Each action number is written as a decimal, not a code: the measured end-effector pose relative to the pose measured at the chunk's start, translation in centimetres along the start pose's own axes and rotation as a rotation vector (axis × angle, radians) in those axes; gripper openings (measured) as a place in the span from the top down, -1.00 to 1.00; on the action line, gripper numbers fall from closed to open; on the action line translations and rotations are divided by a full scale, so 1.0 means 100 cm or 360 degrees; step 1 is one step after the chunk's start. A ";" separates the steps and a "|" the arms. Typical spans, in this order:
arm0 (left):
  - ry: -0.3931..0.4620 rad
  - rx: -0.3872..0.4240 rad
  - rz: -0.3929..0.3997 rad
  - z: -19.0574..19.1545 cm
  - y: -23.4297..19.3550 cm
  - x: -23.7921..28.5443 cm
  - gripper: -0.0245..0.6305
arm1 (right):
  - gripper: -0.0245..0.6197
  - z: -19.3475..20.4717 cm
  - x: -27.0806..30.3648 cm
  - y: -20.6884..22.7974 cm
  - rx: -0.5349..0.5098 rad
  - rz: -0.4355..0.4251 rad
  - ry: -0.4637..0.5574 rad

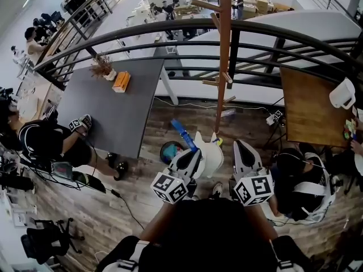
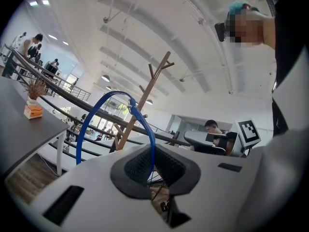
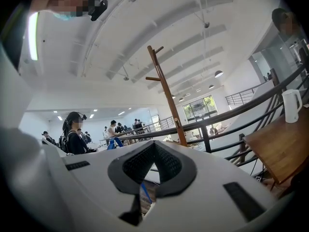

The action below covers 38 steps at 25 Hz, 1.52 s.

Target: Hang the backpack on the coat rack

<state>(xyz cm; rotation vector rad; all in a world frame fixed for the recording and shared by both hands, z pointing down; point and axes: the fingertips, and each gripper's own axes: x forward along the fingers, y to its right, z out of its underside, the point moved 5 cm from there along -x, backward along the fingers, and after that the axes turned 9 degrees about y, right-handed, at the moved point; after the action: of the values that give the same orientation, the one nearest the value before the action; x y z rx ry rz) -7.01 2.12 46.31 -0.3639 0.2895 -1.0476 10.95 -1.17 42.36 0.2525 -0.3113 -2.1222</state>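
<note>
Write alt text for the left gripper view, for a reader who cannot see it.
The left tongs are shut on a thin blue strap loop that arches up from their tips. Beyond it stands a branched wooden coat rack, by a curved black railing.

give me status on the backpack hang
Left hand-held gripper shut on blue strap loop; right hand-held gripper shut, empty. Loop not yet on coat rack. Nothing seen between loop and pegs.

Bright even daylight, fisheye edge warping, dark vignette corners.
</note>
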 end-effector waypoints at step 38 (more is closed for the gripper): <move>-0.0143 -0.0066 0.0304 -0.017 -0.070 0.059 0.86 | 0.89 0.012 0.078 -0.009 -0.0066 0.0224 -0.0003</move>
<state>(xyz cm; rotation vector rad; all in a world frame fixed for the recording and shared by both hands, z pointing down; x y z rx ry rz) -10.38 -6.50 47.35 -0.4112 0.2604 -0.8366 5.75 -7.14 42.76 0.1986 -0.2776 -1.9876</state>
